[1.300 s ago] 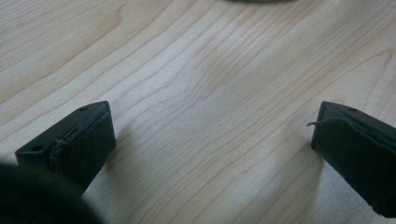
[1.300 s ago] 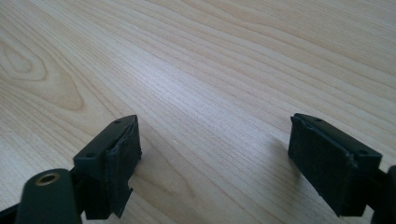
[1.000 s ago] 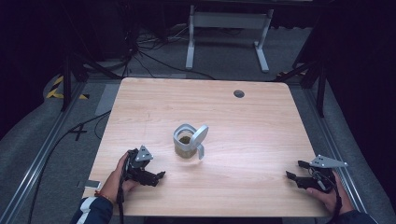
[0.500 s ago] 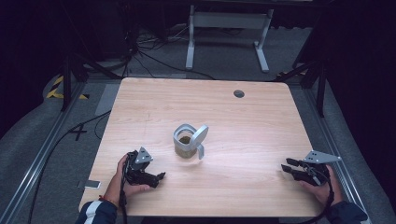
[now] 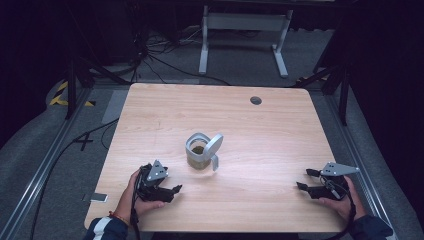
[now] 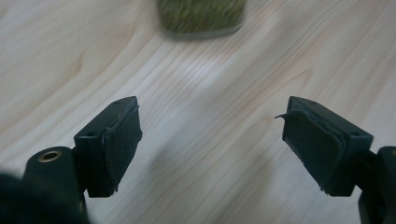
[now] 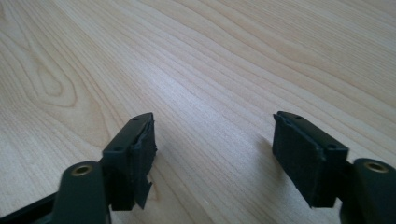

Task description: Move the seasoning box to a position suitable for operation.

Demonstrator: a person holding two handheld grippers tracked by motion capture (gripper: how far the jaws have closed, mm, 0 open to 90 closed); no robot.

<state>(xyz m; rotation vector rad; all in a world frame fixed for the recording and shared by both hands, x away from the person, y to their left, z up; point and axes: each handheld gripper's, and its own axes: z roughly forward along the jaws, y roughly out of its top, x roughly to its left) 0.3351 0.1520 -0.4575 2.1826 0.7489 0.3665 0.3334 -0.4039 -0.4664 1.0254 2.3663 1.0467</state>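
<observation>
Presently both grippers, left [image 5: 170, 190] and right [image 5: 306, 180], rest near the table's [image 5: 280, 130] front corners, jaws open and empty, jar [image 5: 200, 152] mid-table; approach apparently pending.

Pale wooden table [image 5: 280, 145]: light beige, wavy brown grain lines, one small dark round hole. Grey lidded jar [image 5: 199, 152]: silver-grey rim and flipped lid, olive-green contents. Left black two-jaw gripper [image 6: 210, 140]: matte black pads, brass-coloured screw, grey top plate. Right black two-jaw gripper [image 7: 212, 154]: likewise. Striped sleeve cuff [image 5: 102, 227]: dark blue, white stripe.
</observation>
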